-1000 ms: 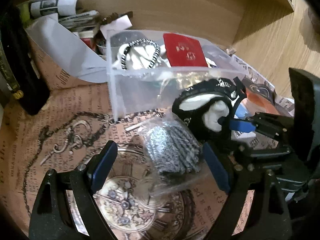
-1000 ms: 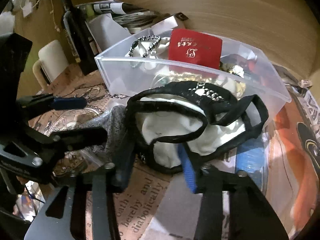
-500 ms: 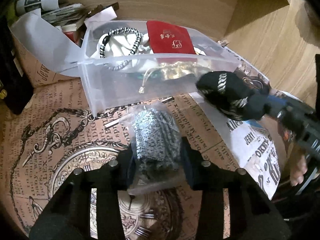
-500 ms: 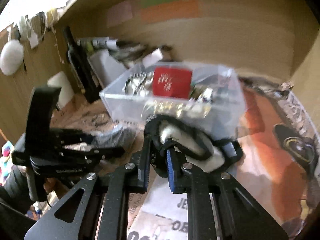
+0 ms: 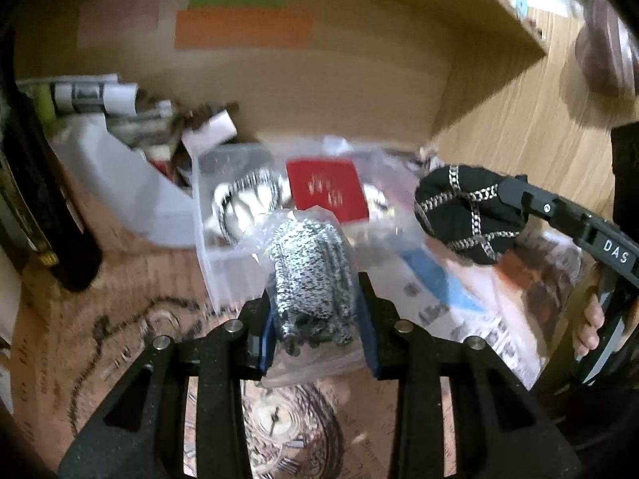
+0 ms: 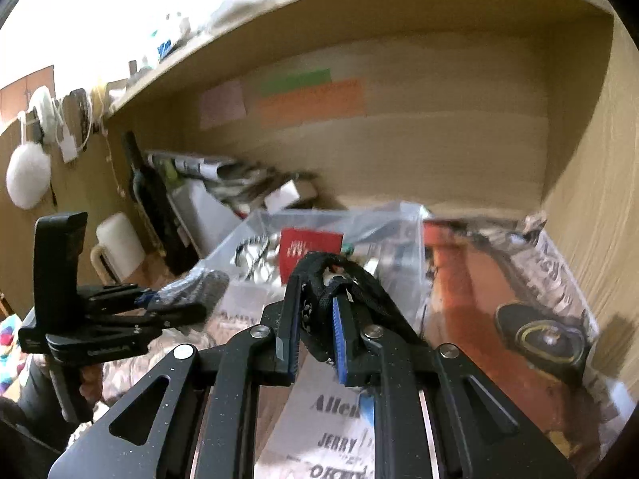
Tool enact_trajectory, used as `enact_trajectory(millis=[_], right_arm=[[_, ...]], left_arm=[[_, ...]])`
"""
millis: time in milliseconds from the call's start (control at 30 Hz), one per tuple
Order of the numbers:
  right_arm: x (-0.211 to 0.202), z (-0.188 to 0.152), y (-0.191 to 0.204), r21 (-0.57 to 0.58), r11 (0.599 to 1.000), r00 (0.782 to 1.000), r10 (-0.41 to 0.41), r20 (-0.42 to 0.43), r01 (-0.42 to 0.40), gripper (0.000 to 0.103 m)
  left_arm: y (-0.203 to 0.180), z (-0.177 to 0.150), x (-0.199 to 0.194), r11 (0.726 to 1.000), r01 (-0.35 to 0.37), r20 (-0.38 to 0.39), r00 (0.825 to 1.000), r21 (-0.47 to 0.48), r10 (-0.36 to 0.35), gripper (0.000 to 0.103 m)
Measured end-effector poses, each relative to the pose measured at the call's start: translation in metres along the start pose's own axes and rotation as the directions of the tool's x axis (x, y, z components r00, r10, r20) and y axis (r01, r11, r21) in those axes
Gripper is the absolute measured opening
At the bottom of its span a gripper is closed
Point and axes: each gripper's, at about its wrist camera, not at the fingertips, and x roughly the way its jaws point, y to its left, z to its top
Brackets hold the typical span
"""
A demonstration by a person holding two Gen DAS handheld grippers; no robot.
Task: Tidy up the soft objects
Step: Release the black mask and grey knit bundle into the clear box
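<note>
My left gripper (image 5: 315, 315) is shut on a black-and-white knit item in a clear plastic bag (image 5: 311, 275) and holds it above the table, in front of the clear plastic bin (image 5: 223, 275). It also shows in the right wrist view (image 6: 199, 291). My right gripper (image 6: 313, 319) is shut on a black pouch with chain trim (image 6: 339, 279), lifted off the table; in the left wrist view the pouch (image 5: 467, 211) hangs right of the bin. The bin (image 6: 411, 239) holds a red pouch (image 5: 327, 191) and a black-and-white corded item (image 5: 247, 207).
The table carries a printed clock-pattern paper (image 5: 120, 339) and newspaper sheets (image 6: 335, 439). A dark bottle (image 5: 48, 215) stands at the left. Rolled papers and clutter (image 5: 131, 115) lie behind the bin. Wooden shelf walls (image 6: 579, 159) close the back and right.
Both grippers have risen off the table with their loads. The left one has lifted the bagged knit item towards the bin; the right one has lifted the black pouch higher.
</note>
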Motion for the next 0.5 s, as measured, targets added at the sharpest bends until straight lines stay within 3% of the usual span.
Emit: enact_trajectory(millis=[300,500], right_arm=[[-0.003,0.035,-0.001,-0.033,0.999,0.994,-0.022,0.110,0.025,0.013],[0.020,0.051,-0.002,-0.047,0.998,0.993,-0.034,0.116,0.040,0.013]], left_arm=[[-0.001,0.042,-0.011,1.000,-0.027,0.110,0.994,0.015,0.025,0.035],[0.002,0.065,0.003,0.998,-0.059,0.137,0.989,0.022,0.055,0.035]])
